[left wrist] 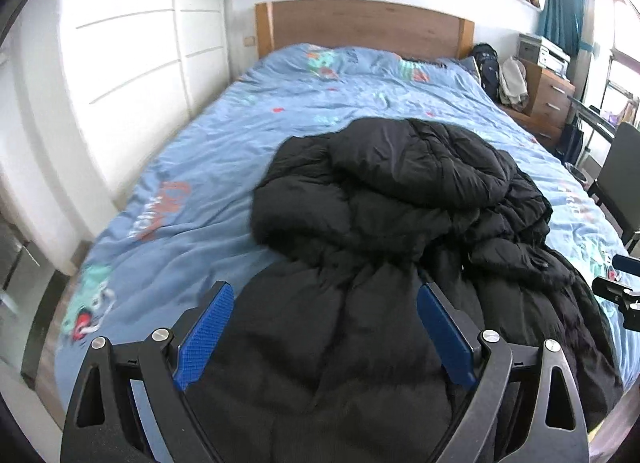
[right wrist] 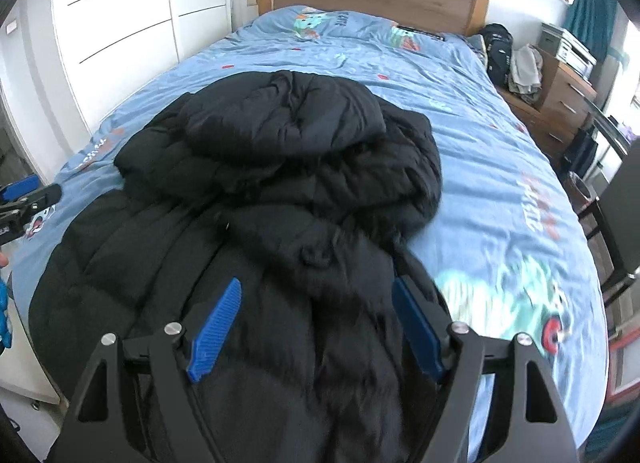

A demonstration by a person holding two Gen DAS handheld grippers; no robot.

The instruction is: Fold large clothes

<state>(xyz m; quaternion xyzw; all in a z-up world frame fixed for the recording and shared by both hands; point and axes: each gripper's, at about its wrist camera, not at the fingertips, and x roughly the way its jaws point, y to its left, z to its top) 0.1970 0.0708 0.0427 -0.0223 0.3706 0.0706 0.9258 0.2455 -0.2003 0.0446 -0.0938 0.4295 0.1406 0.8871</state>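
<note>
A black puffer coat (left wrist: pixel 400 215) lies bunched on the blue duvet of the bed (left wrist: pixel 224 135), its hood (left wrist: pixel 420 159) folded over the body toward the headboard. My left gripper (left wrist: pixel 325 295) hovers over the coat's near left part, its blue pads (left wrist: pixel 208 335) wide apart and open, pressing on nothing. My right gripper (right wrist: pixel 318 287) hangs over the coat (right wrist: pixel 280 183) near its right edge, also open with the fabric below its blue pads (right wrist: pixel 218 331). Each gripper shows at the other view's edge: the right gripper (left wrist: pixel 618 295) and the left gripper (right wrist: pixel 28 195).
White wardrobe doors (left wrist: pixel 132 43) run along the bed's left side. A wooden headboard (left wrist: pixel 360 23) stands at the far end. On the right are a backpack (left wrist: pixel 488 67), a wooden dresser (left wrist: pixel 548 95) and a dark chair (left wrist: pixel 624 179). Bare duvet surrounds the coat.
</note>
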